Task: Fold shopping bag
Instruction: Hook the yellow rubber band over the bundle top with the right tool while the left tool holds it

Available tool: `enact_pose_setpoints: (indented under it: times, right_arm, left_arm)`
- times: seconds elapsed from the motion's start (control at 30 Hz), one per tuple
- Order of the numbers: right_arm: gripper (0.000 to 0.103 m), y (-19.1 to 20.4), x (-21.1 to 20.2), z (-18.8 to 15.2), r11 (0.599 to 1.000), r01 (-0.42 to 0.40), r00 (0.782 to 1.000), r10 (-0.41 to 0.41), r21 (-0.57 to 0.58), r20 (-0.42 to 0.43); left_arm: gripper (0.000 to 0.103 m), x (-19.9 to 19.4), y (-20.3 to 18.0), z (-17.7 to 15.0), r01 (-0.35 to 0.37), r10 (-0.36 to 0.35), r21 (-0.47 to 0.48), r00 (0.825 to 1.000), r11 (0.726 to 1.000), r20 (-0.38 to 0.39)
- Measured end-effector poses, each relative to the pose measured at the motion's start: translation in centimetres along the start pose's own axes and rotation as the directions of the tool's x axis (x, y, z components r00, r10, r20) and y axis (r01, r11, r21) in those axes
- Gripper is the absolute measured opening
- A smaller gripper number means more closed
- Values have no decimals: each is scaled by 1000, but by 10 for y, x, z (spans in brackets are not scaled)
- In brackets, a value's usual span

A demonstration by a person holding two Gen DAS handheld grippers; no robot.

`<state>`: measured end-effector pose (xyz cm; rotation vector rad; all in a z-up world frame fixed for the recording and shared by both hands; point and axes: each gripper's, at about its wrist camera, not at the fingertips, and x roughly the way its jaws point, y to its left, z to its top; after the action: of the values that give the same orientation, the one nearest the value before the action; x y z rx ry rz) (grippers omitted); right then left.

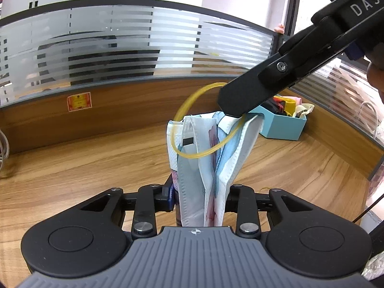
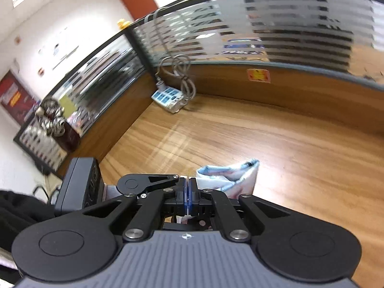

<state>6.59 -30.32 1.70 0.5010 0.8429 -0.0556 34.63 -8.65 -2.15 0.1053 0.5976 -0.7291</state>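
A wooden desk [image 1: 96, 163] carries a teal box [image 1: 280, 124] and a power strip [image 2: 168, 97].

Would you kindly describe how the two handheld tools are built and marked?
Both tools, left and right, have black linkage arms with silver pivot bolts, round black discs either side, and a ribbed grey plate. Blue pads line the fingers. White letters "DAS" mark the right tool's side.

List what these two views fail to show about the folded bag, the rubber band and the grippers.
- Left wrist view: the right gripper fingertips cover where the rubber band is pinched.
- Left wrist view: the left gripper housing cuts off the folded bag below.
- Right wrist view: motion blur; band not visible, bag mostly behind the closed fingers.
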Motion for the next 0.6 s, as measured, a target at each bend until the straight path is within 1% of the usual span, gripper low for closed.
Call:
enact_pose_setpoints:
  times: [0.1, 0.27, 0.4, 0.47, 0.6]
  right_arm:
    - [2, -2, -5, -5, 1000, 5, 1000, -6, 30, 18]
    - [2, -3, -14, -7, 997, -9, 999, 6, 81, 42]
    - [2, 2, -14, -12, 999, 13, 1000, -14, 47, 27]
    - [2, 2, -16, -13, 999, 6, 999, -8, 51, 36]
    - [2, 2, -14, -15, 999, 22, 999, -24, 44, 33]
  left_arm:
    - [35, 0, 1, 0, 1, -1, -7, 1000, 1000, -2]
    - [35, 2, 7, 0, -3, 3, -36, 1000, 999, -8]
    - [35, 1, 7, -1, -2, 2, -38, 1000, 999, -7]
    - [35, 1, 6, -1, -1, 0, -38, 1000, 999, -7]
    - [35, -1, 8, -1, -1, 1, -49, 1000, 999, -6]
